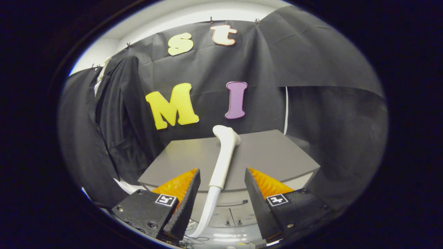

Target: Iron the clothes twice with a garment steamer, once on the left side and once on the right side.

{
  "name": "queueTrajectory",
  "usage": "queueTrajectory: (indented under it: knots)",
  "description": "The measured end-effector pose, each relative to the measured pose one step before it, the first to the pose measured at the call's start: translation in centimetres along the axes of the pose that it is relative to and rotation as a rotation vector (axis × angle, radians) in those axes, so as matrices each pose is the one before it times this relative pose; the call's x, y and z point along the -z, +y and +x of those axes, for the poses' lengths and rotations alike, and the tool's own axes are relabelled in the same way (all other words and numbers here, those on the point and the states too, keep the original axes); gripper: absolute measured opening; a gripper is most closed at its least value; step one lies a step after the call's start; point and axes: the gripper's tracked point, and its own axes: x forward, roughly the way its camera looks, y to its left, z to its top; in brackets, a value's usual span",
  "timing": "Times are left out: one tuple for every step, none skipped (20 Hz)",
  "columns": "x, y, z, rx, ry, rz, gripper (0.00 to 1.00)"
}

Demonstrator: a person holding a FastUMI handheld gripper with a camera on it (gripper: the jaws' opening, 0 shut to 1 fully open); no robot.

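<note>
Far left, a dark garment (119, 117) hangs against the booth wall, well apart from the desk (277, 152) and clear of it, likely hung there so both sides can be steamed. Nothing touches it yet, so neither pass looks started.

Centre: the steamer (223, 159), white, lies on the grey desk with its head pointing away toward the wall and its handle running back toward the camera. Its hose (207, 211) drops off the near desk edge, down between the fingers. Probably laid this way so the handle is reachable from the front.

The hand-held gripper (221, 188) is released, fingers spread wide on either side of the handle, not touching it. Left finger is just beside the handle, right finger further off. Looks like the approach to grasp.

Right: a white cable (286, 110) runs down the wall behind the desk. The hose under the fingers could snag during the lift.
</note>
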Motion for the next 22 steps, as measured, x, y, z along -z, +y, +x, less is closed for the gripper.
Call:
queueTrajectory:
  knots:
    - [-0.324,0.070,1.311,-0.00407,0.01952,-0.00955,0.79]
    - [-0.250,0.157,1.376,-0.00665,0.02020,-0.00624,0.78]
    - [-0.172,0.244,1.168,-0.00814,0.01835,-0.00114,0.77]
    - [-0.120,-0.005,1.205,-0.00220,0.02301,-0.00184,0.76]
    - [0.050,-0.406,1.015,0.01032,0.02037,0.00518,0.73]
    - [0.049,-0.012,1.046,-0.00653,0.01942,0.00464,0.72]
    - [0.222,0.014,0.798,-0.00028,0.01911,0.00743,0.71]
    - [0.114,-0.014,0.890,-0.00596,0.01673,-0.00060,0.71]
    - [0.101,-0.047,0.892,-0.00187,0.01518,0.00108,0.70]
    - [0.157,-0.316,0.851,0.00966,0.02208,-0.00113,0.70]
    - [0.280,-0.327,0.785,0.01177,0.02321,0.00223,0.70]
    - [0.151,-0.167,0.609,0.00708,0.02138,0.00580,0.70]
    - [0.060,0.042,0.392,-0.00373,0.01264,0.00368,0.67]
    - [-0.103,0.182,0.193,-0.01446,0.00647,0.00516,0.64]
    - [0.149,-0.034,0.675,0.00049,0.01398,-0.00049,0.60]
    - [0.032,-0.130,0.044,0.00648,0.01355,-0.00073,0.57]
    - [0.143,-0.078,0.450,0.00343,0.01198,0.00828,0.55]
    - [0.053,0.007,0.085,-0.00510,0.01551,0.01422,0.54]
    - [0.195,0.147,0.183,-0.00919,0.02017,0.02145,0.54]
    - [0.165,-0.052,-0.184,-0.00700,0.01593,0.02485,0.53]
    - [0.219,0.179,0.014,-0.00435,0.03263,0.04486,0.51]
    - [0.196,0.061,0.134,-0.00794,0.04271,0.03762,0.48]
